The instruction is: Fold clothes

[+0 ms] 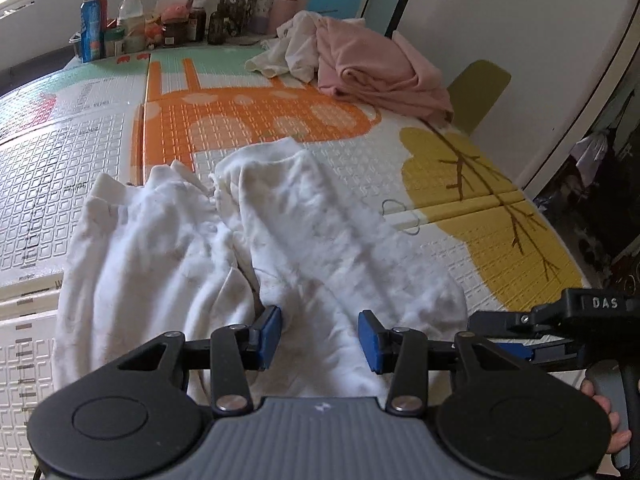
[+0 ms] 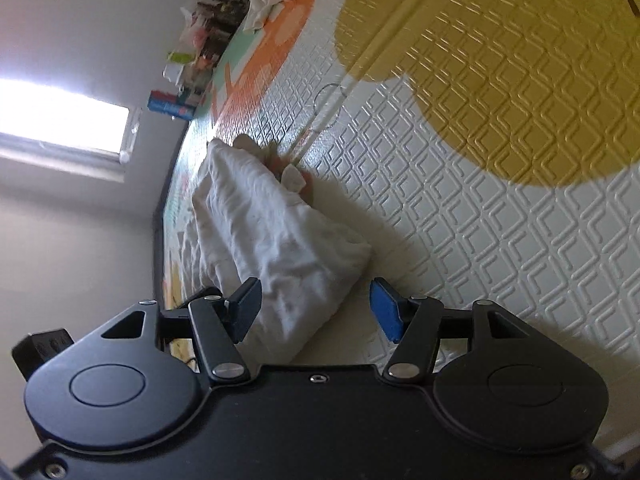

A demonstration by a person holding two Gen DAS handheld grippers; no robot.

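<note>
Hiding the white garment's [image 1: 248, 248] near hem, the left claw [image 1: 320, 338] and right claw [image 2: 314, 312] gape, gripping nothing.

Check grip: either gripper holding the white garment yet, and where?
Nothing held. The left gripper and right gripper both stand open over the white garment, pads clear of the cloth.

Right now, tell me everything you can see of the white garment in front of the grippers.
The white garment is soft, creased knit with faint grey smudges and ribbed cuffs at its far ends. It lies rumpled and unfolded on the patterned foam mat. The left gripper is open over its near edge; the right gripper is open around a bunched corner. Neither pinches it.
</note>
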